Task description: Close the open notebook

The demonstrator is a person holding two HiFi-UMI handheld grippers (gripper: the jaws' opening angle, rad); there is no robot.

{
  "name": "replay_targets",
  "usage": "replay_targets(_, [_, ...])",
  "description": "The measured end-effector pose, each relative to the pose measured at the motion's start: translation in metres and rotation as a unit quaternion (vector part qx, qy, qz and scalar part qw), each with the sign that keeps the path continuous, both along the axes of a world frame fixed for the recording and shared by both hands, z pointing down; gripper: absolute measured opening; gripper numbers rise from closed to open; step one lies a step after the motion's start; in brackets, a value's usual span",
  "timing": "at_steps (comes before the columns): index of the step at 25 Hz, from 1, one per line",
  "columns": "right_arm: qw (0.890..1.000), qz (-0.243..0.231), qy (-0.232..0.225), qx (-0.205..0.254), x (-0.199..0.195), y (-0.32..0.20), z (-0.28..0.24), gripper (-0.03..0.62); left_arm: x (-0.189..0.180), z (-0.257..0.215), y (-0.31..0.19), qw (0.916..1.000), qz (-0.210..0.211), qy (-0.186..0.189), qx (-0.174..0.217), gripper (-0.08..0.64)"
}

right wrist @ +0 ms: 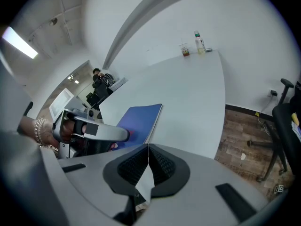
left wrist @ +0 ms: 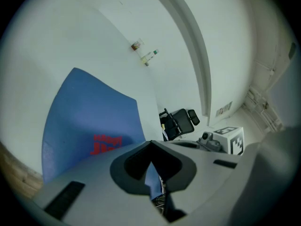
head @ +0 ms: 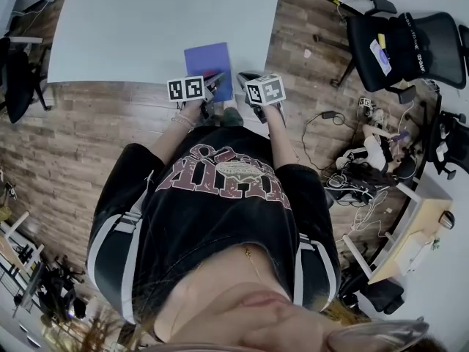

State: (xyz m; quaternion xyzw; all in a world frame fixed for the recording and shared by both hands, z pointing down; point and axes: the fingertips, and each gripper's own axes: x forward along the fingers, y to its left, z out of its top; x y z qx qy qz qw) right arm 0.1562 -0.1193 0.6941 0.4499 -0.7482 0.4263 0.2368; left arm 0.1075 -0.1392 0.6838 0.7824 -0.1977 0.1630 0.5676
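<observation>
The blue notebook [head: 209,68] lies closed and flat on the white table [head: 146,28], close to its near edge. Red print shows on its cover [left wrist: 89,121]. My left gripper [head: 218,78] hovers over the notebook's near right corner; its jaws meet tip to tip [left wrist: 150,143] with nothing between them. The right gripper [head: 243,76] sits just right of the notebook [right wrist: 138,119], over the table edge, and its pads [right wrist: 148,146] are pressed together, empty. In the right gripper view the left gripper [right wrist: 125,135] reaches over the blue cover.
A small bottle [right wrist: 200,42] and a cup [right wrist: 186,51] stand at the table's far edge. A black office chair [head: 399,46] and a tangle of cables [head: 359,167] are on the wooden floor to the right. The person's body fills the lower head view.
</observation>
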Motion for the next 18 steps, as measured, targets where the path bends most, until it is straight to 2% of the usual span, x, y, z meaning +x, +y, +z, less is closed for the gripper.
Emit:
replay_targets(3, [1.0, -0.012, -0.001, 0.002, -0.003, -0.003, -0.001, 0.02, -0.001, -0.005, 0.001, 0.9991, 0.015, -0.018, 0.034, 0.048])
replay_targets(10, [0.999, -0.05, -0.007, 0.015, -0.027, -0.01, -0.009, 0.02, -0.014, -0.021, -0.002, 0.9969, -0.006, -0.03, 0.073, 0.048])
replay_targets(14, [0.997, -0.074, -0.014, 0.036, -0.042, -0.018, -0.02, 0.019, -0.028, -0.034, -0.01, 0.994, -0.024, -0.039, 0.099, 0.048])
replay_targets(18, [0.993, -0.089, -0.008, 0.074, -0.05, -0.03, -0.045, 0.018, -0.036, -0.059, -0.02, 0.9899, -0.043, -0.033, 0.131, 0.048])
